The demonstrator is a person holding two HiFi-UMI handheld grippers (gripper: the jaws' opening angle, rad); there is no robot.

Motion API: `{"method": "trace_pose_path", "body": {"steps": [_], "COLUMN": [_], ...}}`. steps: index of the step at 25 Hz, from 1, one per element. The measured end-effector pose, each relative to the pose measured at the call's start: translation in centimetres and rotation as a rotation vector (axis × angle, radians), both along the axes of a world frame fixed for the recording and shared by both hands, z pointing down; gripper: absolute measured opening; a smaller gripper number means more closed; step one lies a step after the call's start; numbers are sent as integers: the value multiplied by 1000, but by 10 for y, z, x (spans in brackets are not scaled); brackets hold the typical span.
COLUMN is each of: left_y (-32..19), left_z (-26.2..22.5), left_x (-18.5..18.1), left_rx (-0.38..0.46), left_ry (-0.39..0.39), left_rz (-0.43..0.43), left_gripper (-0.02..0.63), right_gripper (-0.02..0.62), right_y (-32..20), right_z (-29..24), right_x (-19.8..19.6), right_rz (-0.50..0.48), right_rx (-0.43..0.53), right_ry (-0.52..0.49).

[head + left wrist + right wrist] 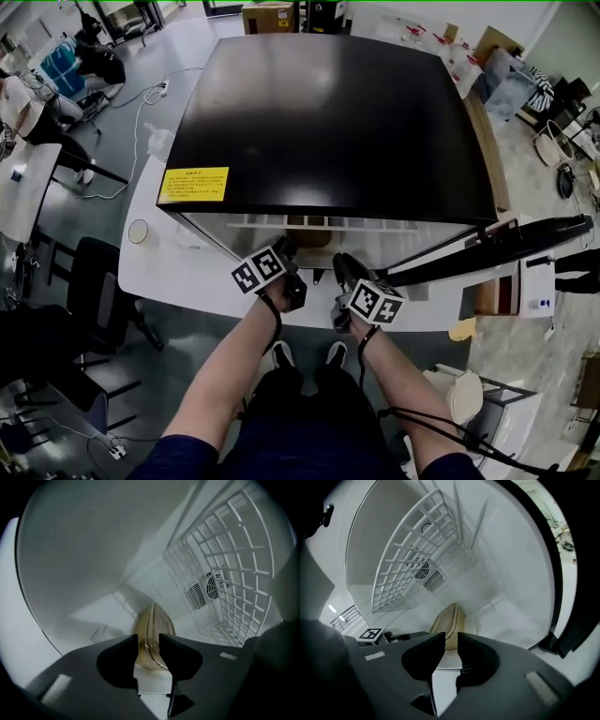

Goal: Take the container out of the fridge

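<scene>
A tan see-through container lies on the white floor inside the fridge, which has a black top. In the head view only a brown strip of the container shows under the fridge's front edge. Both grippers reach into the opening side by side. My left gripper has the container's near end in the gap between its jaws, and I see no pad pressing on it. My right gripper stands open by a narrow gap, with the container just ahead of its tips.
The fridge door hangs open to the right. A white wire shelf and a round fan vent line the inside. The fridge stands on a white table, with a dark chair at its left.
</scene>
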State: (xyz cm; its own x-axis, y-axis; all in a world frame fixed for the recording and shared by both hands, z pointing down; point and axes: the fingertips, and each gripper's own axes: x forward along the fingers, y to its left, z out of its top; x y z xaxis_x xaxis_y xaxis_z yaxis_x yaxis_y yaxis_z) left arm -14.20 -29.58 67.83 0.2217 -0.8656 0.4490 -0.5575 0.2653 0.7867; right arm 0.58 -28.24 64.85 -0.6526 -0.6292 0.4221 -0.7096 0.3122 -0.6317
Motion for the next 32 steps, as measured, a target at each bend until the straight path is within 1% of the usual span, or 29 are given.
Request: {"method": "trace_pose_path", "body": {"steps": [3, 10, 15, 19, 24, 32], "left_y": [-6, 0, 15, 27, 40, 66], "left_z": [1, 2, 3, 2, 0, -5], "left_x": [3, 18, 20, 16, 14, 10], "left_rx": [-5, -17, -33, -31, -20, -16], "left_ry": [23, 62, 113, 121, 141, 119], "left_rz": [-9, 27, -7, -21, -25, 2], "left_gripper": [115, 112, 106, 100, 95, 87], "right_gripper": [83, 83, 83, 83, 83, 82], "right_y": [9, 14, 26, 35, 43, 58], "right_z": [4, 1, 8, 9, 2, -6], "right_x": [6, 17, 26, 30, 36, 39], "right_rz": [-3, 11, 9, 14, 18, 3], "right_rx": [-5, -4, -15, -20, -4, 3], "right_ry": [-4, 7, 2, 1, -3, -13]}}
